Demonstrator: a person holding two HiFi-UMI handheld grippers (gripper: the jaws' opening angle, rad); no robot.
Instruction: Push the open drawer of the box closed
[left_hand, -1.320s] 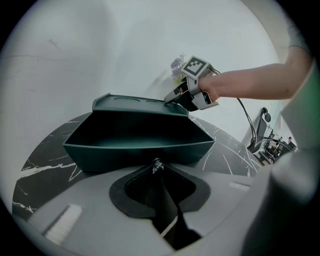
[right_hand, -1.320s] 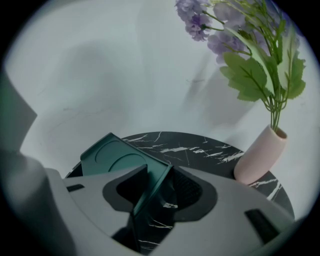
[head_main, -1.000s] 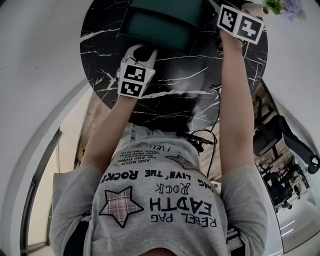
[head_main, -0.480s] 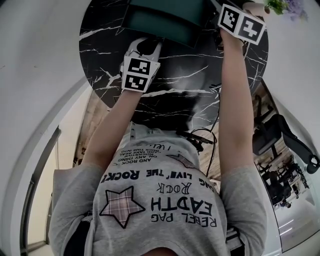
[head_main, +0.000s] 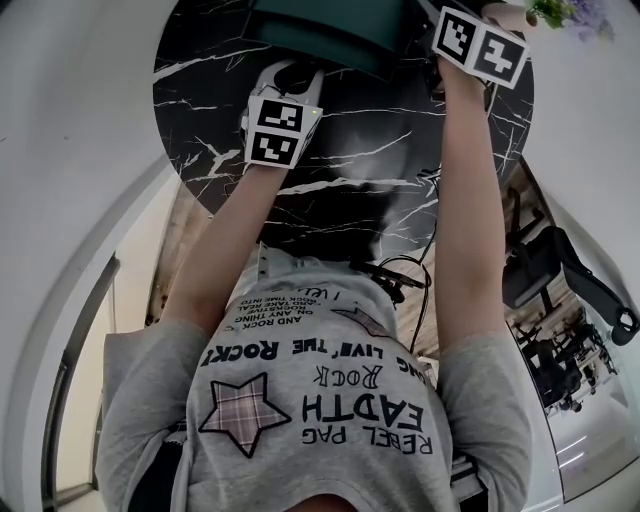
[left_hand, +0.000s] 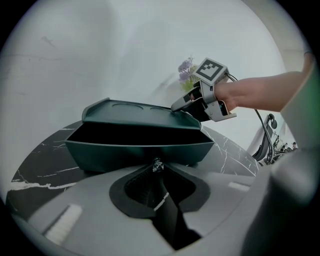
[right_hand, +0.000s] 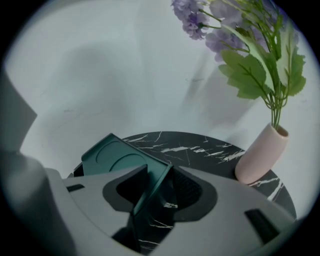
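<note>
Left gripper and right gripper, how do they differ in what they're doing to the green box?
The left gripper has its jaws together, tips at the front of the open drawer; the right gripper has its jaws closed on a corner of the box. The left gripper sits low at the drawer front; the right gripper is higher, at the box's top edge. Both work on the same green box on the marble table.
</note>
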